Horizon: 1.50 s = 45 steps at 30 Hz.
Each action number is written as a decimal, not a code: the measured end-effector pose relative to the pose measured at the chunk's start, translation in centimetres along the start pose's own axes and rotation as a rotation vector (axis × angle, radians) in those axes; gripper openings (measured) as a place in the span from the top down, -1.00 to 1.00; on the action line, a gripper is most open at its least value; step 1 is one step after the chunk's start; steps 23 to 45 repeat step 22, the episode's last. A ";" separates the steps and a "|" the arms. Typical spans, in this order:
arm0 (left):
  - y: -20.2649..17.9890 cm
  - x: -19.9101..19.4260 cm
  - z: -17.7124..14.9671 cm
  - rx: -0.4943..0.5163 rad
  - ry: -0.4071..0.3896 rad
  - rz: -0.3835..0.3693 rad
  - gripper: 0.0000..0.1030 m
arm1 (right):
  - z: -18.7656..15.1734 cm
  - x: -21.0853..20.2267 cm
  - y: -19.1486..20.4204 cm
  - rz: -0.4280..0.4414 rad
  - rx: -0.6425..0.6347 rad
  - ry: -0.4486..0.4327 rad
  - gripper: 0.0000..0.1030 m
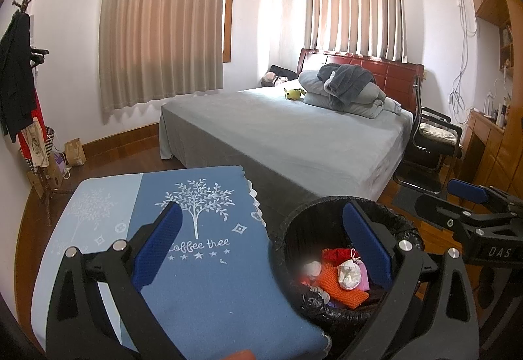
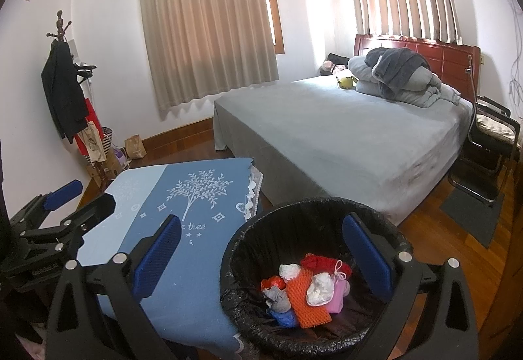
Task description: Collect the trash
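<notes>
Both hand-held grippers, left (image 1: 261,248) and right (image 2: 261,248), wide open, empty. Bin (image 2: 251,235) holds trash (image 2: 307,291); counter (image 1: 212,278) bare. Likely finished: withdraw clear of rim.

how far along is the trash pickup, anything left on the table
Done: several scraps, including an orange mesh piece and white wads, lie in the black-lined bin. In hand: nothing; the left gripper and right gripper are both open and empty. Left: no trash shows on the blue tablecloth, so collecting looks about finished.
</notes>
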<state>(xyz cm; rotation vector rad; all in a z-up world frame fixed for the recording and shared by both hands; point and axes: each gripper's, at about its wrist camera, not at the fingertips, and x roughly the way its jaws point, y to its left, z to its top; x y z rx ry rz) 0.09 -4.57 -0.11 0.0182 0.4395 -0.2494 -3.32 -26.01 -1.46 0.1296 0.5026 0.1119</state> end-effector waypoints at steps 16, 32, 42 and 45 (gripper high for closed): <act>0.5 0.1 -1.3 -0.004 0.005 0.008 -0.86 | -0.7 0.4 0.1 0.002 0.005 0.012 -0.88; 0.3 0.1 -1.3 -0.003 0.007 0.008 -0.86 | -0.7 0.4 0.0 0.002 0.005 0.012 -0.88; 0.3 0.1 -1.3 -0.003 0.007 0.008 -0.86 | -0.7 0.4 0.0 0.002 0.005 0.012 -0.88; 0.3 0.1 -1.3 -0.003 0.007 0.008 -0.86 | -0.7 0.4 0.0 0.002 0.005 0.012 -0.88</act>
